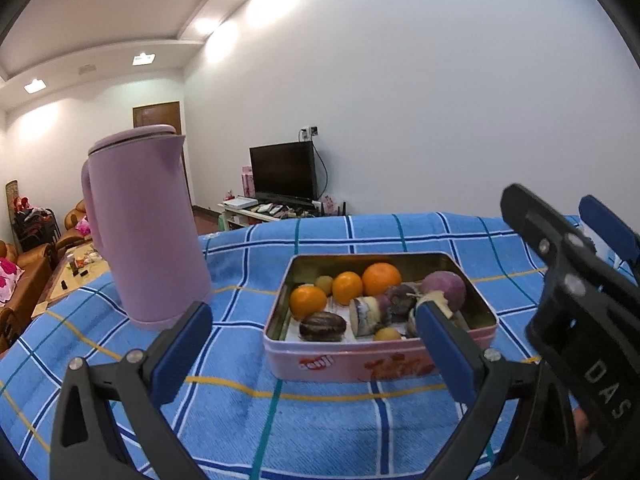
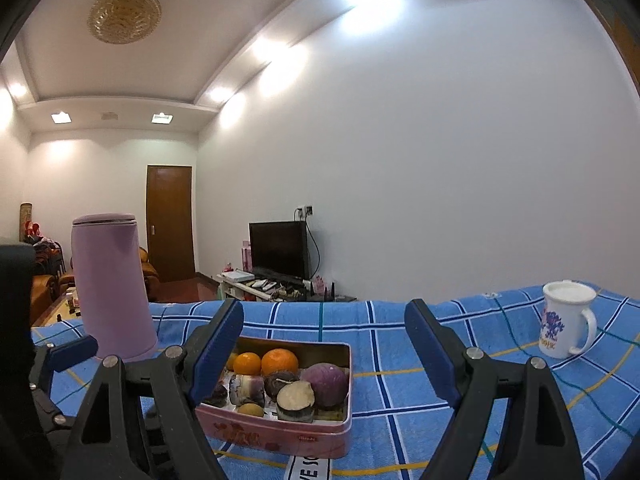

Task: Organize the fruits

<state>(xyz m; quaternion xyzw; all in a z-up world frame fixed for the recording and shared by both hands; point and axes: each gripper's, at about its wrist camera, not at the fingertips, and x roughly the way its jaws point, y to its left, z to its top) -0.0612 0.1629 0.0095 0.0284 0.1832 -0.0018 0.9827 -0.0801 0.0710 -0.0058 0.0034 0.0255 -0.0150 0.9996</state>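
Note:
A pink metal tin (image 1: pixel 352 364) sits on the blue checked cloth and holds the fruit: three oranges (image 1: pixel 381 278), a round purple fruit (image 1: pixel 444 289), dark cut pieces (image 1: pixel 322 326) and small yellow-green fruits. The tin (image 2: pixel 280 436) also shows in the right wrist view with the oranges (image 2: pixel 280 361) and purple fruit (image 2: pixel 325 384). My left gripper (image 1: pixel 316 332) is open and empty, just in front of the tin. My right gripper (image 2: pixel 324 336) is open and empty, above the tin's near side; it also shows in the left wrist view (image 1: pixel 568 248) at the right.
A tall lilac jug (image 1: pixel 144 224) stands left of the tin, close to my left finger (image 1: pixel 182 356). A white flowered mug (image 2: pixel 566 324) stands at the far right on the table cloth (image 2: pixel 420 380). A TV (image 1: pixel 284 172) and sofa are beyond the table.

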